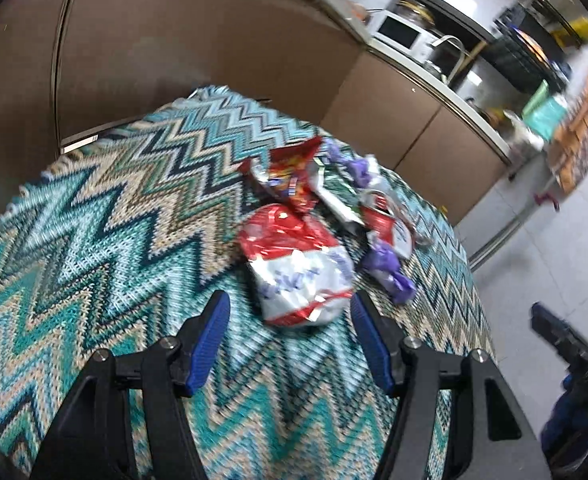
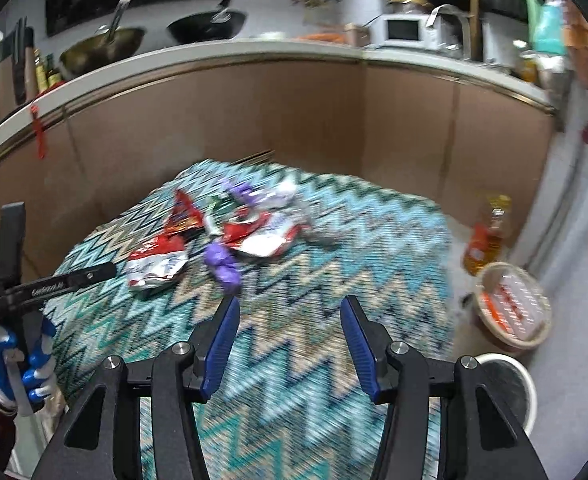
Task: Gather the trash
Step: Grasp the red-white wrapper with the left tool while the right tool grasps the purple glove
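A pile of crumpled snack wrappers lies on a table with a zigzag teal cloth (image 1: 106, 216). Nearest my left gripper (image 1: 290, 312) is a red and white foil bag (image 1: 294, 264), just ahead between the open blue fingers. Behind it lie a red chip bag (image 1: 294, 176), a red and white wrapper (image 1: 386, 224) and a purple wrapper (image 1: 386, 264). In the right wrist view the red and white foil bag (image 2: 156, 264), the purple wrapper (image 2: 224, 266) and other wrappers (image 2: 262, 236) lie ahead of my open, empty right gripper (image 2: 290, 320). The left gripper's body (image 2: 34, 292) shows at far left.
A brown counter front (image 2: 294, 120) curves behind the table. Woks (image 2: 102, 48) and a microwave (image 2: 406, 30) sit on the counter. On the floor at right stand an oil bottle (image 2: 486, 236), a woven basket (image 2: 514, 308) and a white bin (image 2: 510, 388).
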Action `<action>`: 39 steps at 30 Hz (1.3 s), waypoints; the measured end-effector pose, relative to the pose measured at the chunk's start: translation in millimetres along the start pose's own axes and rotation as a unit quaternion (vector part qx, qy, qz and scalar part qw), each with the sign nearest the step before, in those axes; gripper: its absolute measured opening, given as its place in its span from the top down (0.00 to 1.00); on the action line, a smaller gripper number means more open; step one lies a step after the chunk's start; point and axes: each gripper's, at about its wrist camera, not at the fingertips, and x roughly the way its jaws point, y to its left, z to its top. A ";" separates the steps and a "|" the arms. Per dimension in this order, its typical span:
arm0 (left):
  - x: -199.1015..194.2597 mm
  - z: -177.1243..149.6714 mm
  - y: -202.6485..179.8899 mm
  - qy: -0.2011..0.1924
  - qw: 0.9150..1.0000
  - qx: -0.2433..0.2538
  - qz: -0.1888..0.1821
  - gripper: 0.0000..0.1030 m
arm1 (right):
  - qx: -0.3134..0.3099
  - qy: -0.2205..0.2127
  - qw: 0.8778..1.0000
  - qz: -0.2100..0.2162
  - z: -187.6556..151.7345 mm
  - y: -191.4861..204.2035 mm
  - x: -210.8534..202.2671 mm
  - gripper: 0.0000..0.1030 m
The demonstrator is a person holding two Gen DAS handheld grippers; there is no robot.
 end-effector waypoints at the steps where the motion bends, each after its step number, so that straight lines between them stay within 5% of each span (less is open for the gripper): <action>1: 5.4 2.6 4.5 0.007 1.000 -0.007 -0.009 0.41 | -0.004 0.005 1.000 0.005 2.3 3.4 8.9 0.52; 10: 51.9 17.4 18.0 0.056 0.994 -0.054 -0.076 0.41 | -0.027 0.062 0.996 0.064 22.0 22.3 94.5 0.52; 22: 76.5 25.3 9.5 0.074 0.989 -0.066 -0.109 0.41 | -0.053 0.108 0.988 0.093 31.2 43.5 166.6 0.52; 26: 78.5 24.8 8.7 0.072 0.988 -0.075 -0.117 0.44 | -0.058 0.116 0.988 0.089 30.7 45.5 174.9 0.53; 28: 81.1 22.4 7.7 0.078 0.986 -0.078 -0.124 0.63 | -0.060 0.118 0.987 0.088 29.0 45.0 175.9 0.63; 30: 84.6 17.7 6.1 0.087 0.984 -0.082 -0.133 0.71 | -0.060 0.115 0.987 0.093 27.0 43.7 172.2 0.69; 39: 57.7 3.1 -7.9 0.063 0.985 -0.079 -0.138 0.72 | -0.051 0.082 0.991 0.095 17.0 38.9 121.6 0.74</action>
